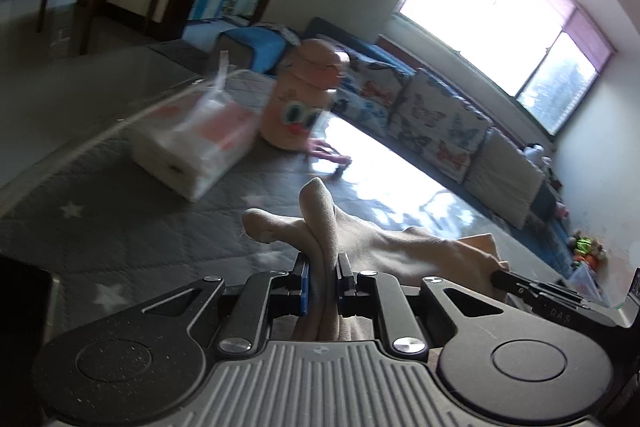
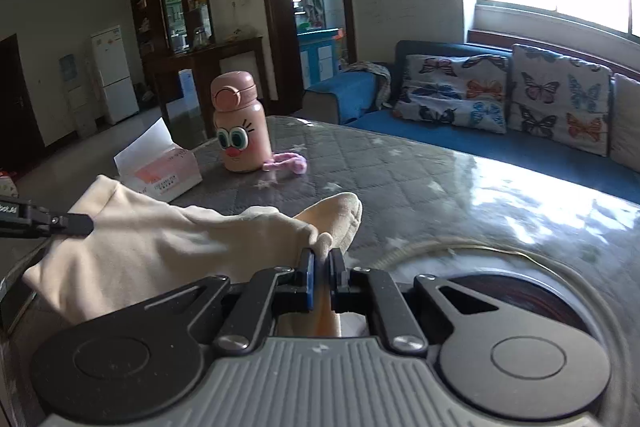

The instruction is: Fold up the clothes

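Note:
A cream-coloured garment (image 2: 160, 247) hangs stretched between my two grippers above the grey quilted table (image 2: 420, 179). In the left wrist view my left gripper (image 1: 323, 267) is shut on a bunched fold of the cream garment (image 1: 400, 247), whose end sticks up past the pads. The right gripper's tip (image 1: 504, 277) shows at the right, clamped on the cloth's far corner. In the right wrist view my right gripper (image 2: 321, 263) is shut on another edge of the garment. The left gripper's tip (image 2: 76, 223) bites the cloth at the left.
On the table stand a pink cartoon-face bottle (image 2: 240, 131), a tissue box (image 2: 160, 175) and a small pink item (image 2: 286, 163). A blue sofa (image 2: 480, 143) with butterfly cushions runs behind, under a bright window. A dark round object (image 2: 512, 299) lies near the right gripper.

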Motion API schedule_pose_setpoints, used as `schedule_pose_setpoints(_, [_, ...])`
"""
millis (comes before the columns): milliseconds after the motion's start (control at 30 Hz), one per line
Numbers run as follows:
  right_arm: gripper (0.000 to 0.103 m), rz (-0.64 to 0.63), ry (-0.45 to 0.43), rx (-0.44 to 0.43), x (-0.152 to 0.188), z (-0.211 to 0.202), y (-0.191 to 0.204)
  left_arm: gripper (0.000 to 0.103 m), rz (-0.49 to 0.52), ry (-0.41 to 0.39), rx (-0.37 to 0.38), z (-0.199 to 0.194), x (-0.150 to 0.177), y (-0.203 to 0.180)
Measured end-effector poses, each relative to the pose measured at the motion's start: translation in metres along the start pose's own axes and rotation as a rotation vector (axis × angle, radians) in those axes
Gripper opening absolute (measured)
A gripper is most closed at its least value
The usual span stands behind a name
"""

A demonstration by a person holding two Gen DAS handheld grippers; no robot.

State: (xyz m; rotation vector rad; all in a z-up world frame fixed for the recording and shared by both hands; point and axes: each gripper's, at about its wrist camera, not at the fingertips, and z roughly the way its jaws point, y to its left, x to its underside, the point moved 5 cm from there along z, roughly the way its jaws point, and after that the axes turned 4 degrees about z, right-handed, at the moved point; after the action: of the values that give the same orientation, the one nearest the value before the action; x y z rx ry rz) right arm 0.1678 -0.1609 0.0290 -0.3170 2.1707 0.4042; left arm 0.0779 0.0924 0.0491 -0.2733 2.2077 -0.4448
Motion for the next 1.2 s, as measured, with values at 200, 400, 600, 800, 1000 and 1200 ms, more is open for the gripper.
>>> schedule_pose_setpoints(200, [0.010,-0.018,0.092,0.019,0.012,0.046,0.000,0.016,-0.004,0.069,-0.099,0.019,0.016,0.028])
schedule_pose_setpoints(400, [0.011,-0.017,0.095,0.051,0.011,0.051,-0.006,0.031,0.043,0.016,-0.113,0.013,0.006,0.025])
schedule_pose_setpoints(600, [0.011,-0.041,0.099,-0.029,0.002,0.060,0.011,0.029,0.101,0.029,-0.050,0.037,-0.001,0.002])
schedule_pose_setpoints(800, [0.011,-0.061,0.136,-0.070,0.006,0.083,0.030,0.027,0.103,0.071,-0.026,0.069,-0.003,-0.006])
schedule_pose_setpoints(1000, [0.011,-0.068,0.157,-0.072,0.008,0.103,0.037,0.027,0.119,0.099,-0.073,0.097,-0.005,-0.004])
schedule_pose_setpoints(1200, [0.011,-0.086,0.136,-0.075,0.006,0.101,0.039,0.027,0.130,0.097,-0.070,0.100,-0.005,-0.005])
